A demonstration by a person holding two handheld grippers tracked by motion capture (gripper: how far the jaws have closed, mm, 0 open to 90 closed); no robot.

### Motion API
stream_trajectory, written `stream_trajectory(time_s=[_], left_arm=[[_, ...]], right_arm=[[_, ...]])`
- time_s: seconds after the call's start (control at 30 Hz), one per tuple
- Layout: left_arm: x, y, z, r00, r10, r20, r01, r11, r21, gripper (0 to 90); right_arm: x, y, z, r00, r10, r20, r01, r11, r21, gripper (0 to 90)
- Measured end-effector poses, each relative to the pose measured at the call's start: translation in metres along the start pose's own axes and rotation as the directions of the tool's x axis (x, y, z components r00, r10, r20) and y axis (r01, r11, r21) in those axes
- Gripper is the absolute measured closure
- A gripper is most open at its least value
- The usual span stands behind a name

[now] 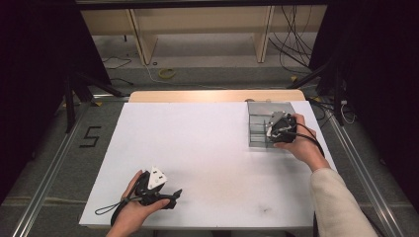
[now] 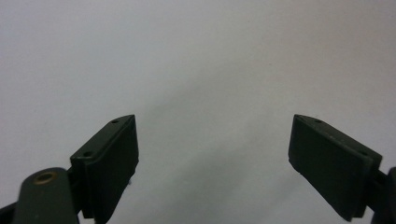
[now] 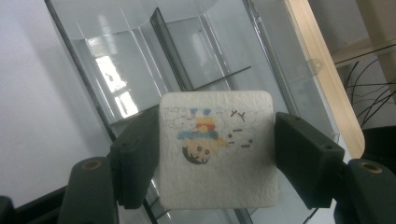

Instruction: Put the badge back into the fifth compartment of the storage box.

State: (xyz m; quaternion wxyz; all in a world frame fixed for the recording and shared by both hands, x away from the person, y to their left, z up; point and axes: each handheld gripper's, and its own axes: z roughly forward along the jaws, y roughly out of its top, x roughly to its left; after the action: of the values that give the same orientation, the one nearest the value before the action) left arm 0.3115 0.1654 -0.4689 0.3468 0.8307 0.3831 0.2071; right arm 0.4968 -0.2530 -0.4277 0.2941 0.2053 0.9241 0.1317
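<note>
While clamped between black right fingers [image 3: 217,154], rough white square pad [image 3: 217,149] above clear compartmented box [image 3: 140,60]; left fingers [image 2: 212,168] agape, empty.

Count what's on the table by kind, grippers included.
Black two-jaw grippers: 2, left gripper, open on nothing, and right gripper, shut on the square
Clear plastic box with compartments: 1
White square with a cartoon print: 1
Total: 4
</note>
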Motion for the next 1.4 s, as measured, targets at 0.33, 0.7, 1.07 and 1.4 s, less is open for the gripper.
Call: stream_trajectory(time_s=[0.33,0.7,1.07,1.4], left_arm=[[0.000,0.000,0.000,1.0000,0.000,-0.002,0.000,1.0000,-0.003,15.5],[0.000,0.000,0.000,1.0000,0.001,-0.002,-0.001,1.0000,0.002,15.5],[0.000,0.000,0.000,1.0000,0.000,-0.002,0.000,1.0000,0.002,15.5],[0.000,0.000,0.000,1.0000,0.001,-0.003,-0.001,1.0000,0.002,15.5]], right_arm=[[0.000,-0.001,0.003,1.0000,0.006,0.001,-0.006,1.000,0.003,33.9],[-0.001,-0.002,0.006,0.9998,0.020,-0.002,-0.020,1.000,0.007,33.9],[-0.002,-0.002,0.010,0.9999,0.014,-0.007,-0.014,1.000,0.014,33.9],[-0.002,-0.003,0.012,0.9997,0.021,-0.013,-0.021,1.000,0.021,33.8]])
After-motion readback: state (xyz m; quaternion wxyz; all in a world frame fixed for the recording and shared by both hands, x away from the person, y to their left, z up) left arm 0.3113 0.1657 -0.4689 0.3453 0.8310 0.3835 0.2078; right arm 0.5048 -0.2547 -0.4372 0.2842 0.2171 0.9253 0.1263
